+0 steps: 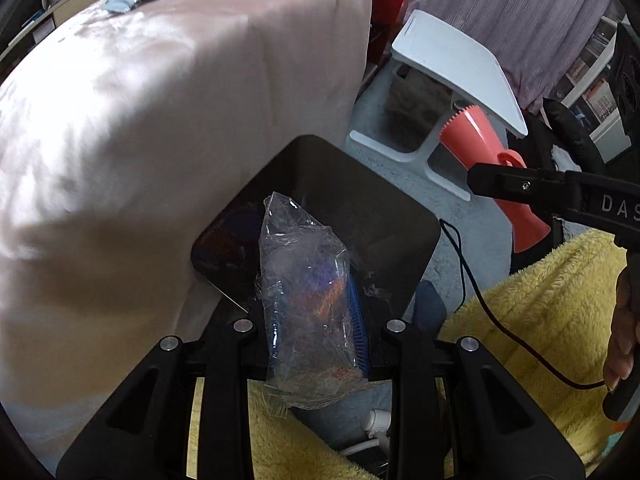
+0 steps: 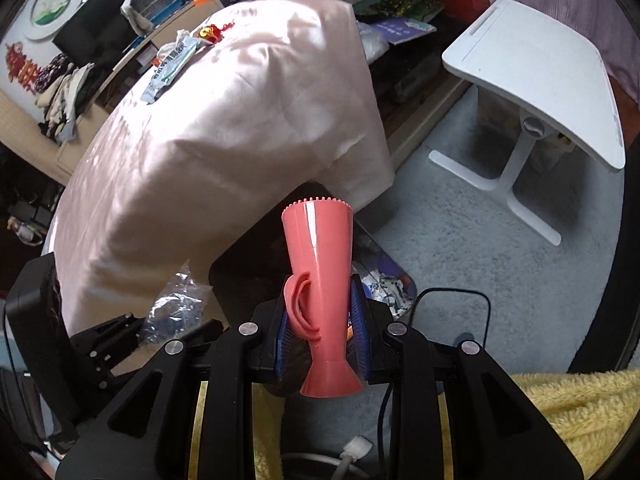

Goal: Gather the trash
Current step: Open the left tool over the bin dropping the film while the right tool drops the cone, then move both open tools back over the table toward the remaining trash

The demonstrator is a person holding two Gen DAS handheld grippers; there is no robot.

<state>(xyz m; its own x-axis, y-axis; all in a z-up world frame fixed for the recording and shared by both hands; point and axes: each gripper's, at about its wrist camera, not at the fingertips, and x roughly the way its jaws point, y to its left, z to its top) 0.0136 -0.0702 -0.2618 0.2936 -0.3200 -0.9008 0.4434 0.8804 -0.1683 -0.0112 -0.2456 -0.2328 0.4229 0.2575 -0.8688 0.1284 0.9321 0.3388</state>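
My left gripper (image 1: 316, 328) is shut on a crumpled clear plastic bag (image 1: 308, 280) and holds it above the open black trash bin (image 1: 400, 224). The bag (image 2: 176, 304) and left gripper (image 2: 120, 340) also show at the lower left of the right wrist view. My right gripper (image 2: 322, 336) is shut on a pink plastic cup (image 2: 320, 280), held upright over the bin (image 2: 248, 280). The cup (image 1: 492, 172) and right gripper (image 1: 532, 196) show at the right of the left wrist view. More wrappers (image 2: 172, 68) lie on the pink-covered table (image 2: 224, 128).
A white side table (image 2: 552, 80) stands on grey carpet (image 2: 480, 260) at the right. A yellow fluffy blanket (image 1: 540, 312) lies in front. A black cable (image 1: 480, 300) runs across it. Shelves with clutter (image 2: 100, 40) line the back.
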